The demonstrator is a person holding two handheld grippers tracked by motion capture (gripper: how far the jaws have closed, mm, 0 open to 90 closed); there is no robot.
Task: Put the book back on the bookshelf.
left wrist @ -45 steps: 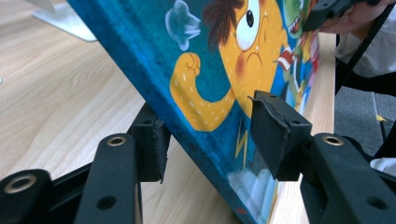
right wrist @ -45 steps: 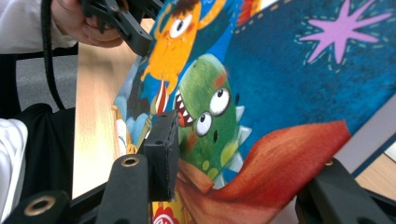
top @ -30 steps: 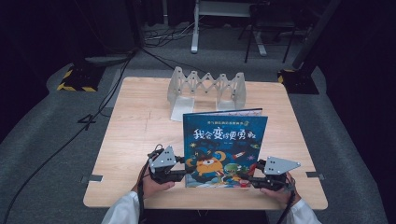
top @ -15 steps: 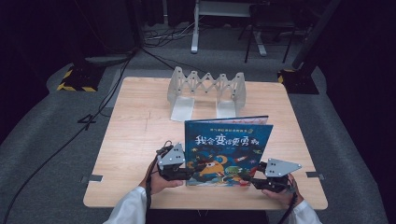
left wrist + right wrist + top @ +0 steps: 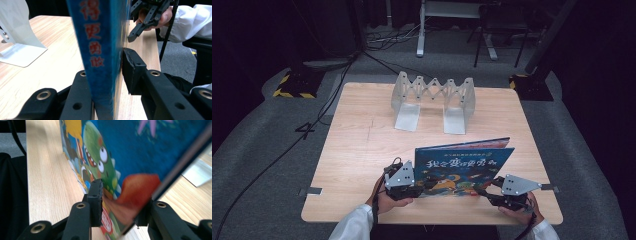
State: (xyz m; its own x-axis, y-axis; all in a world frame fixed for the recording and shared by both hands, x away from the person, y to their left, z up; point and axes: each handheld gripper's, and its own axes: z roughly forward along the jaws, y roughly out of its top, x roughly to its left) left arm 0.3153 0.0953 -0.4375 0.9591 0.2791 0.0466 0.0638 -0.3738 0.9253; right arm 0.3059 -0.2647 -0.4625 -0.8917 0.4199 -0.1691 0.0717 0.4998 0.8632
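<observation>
Both claws grip the blue picture book [image 5: 462, 167]: left claw [image 5: 414, 186] clenched on its spine edge, right claw [image 5: 486, 192] grasping its corner, book tilted up off the desk [image 5: 362, 145].

A pale wooden table [image 5: 357, 150] carries a white zigzag book rack [image 5: 433, 100] at its far edge.

The book [image 5: 464, 167] stands tilted on the table [image 5: 357, 145] between the left tongs [image 5: 419, 186] and right tongs [image 5: 484, 192]; the rack [image 5: 434, 100] sits beyond them, well apart.
</observation>
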